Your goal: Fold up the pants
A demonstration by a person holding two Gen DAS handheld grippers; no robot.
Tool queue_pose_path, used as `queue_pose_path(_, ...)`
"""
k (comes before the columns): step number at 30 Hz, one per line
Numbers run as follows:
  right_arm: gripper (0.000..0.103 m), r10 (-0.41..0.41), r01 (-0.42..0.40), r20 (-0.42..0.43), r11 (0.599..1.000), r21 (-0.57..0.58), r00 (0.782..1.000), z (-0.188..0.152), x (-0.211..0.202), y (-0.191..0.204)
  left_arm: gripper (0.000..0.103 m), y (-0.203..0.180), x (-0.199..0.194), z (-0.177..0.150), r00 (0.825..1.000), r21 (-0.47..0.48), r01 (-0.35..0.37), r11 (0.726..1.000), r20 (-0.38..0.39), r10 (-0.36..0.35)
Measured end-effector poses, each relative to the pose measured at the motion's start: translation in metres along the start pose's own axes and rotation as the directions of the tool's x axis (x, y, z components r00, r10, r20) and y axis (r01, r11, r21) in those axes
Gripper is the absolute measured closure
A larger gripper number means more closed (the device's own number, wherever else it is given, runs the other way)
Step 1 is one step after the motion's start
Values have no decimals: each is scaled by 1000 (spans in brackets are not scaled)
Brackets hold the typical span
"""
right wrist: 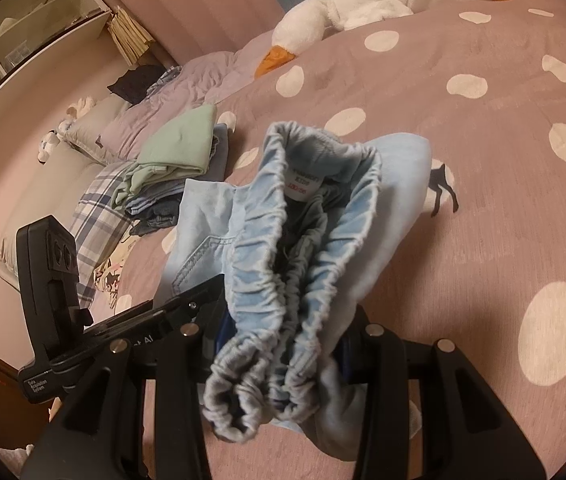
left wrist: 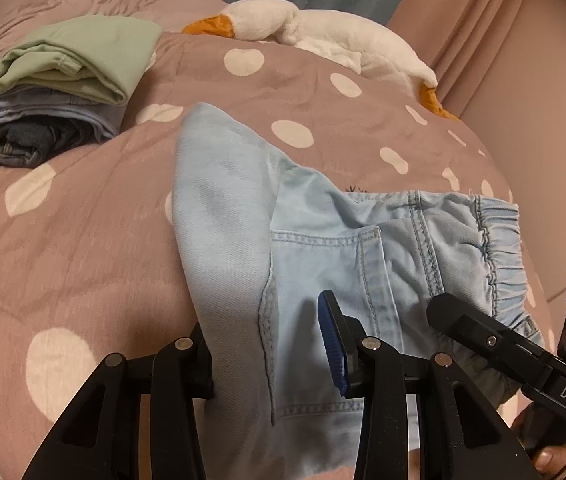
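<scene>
Where both fingers [left wrist: 333,344] clamp, pants [left wrist: 323,248] bunch between (waistband right) —

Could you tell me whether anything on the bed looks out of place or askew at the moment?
Nothing looks damaged or spilled. The light blue pants are bunched, with the elastic waistband gaping open rather than lying flat. The stack of folded clothes looks tidy, and a plush goose lies along the far edge.
</scene>
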State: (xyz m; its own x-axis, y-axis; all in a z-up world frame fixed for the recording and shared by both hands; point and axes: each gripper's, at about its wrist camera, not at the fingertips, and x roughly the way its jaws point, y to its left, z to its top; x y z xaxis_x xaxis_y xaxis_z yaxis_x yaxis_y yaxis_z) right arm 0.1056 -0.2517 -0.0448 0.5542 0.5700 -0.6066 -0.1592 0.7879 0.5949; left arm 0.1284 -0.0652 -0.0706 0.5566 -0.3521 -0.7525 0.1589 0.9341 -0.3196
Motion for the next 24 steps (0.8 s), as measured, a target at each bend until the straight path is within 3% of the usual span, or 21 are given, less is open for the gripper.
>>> queue_pose_path(24,61,-1,1,2,1000,10,1000,12,14,-7,64,1,23,12,1000,10,-12,1000,-18,12)
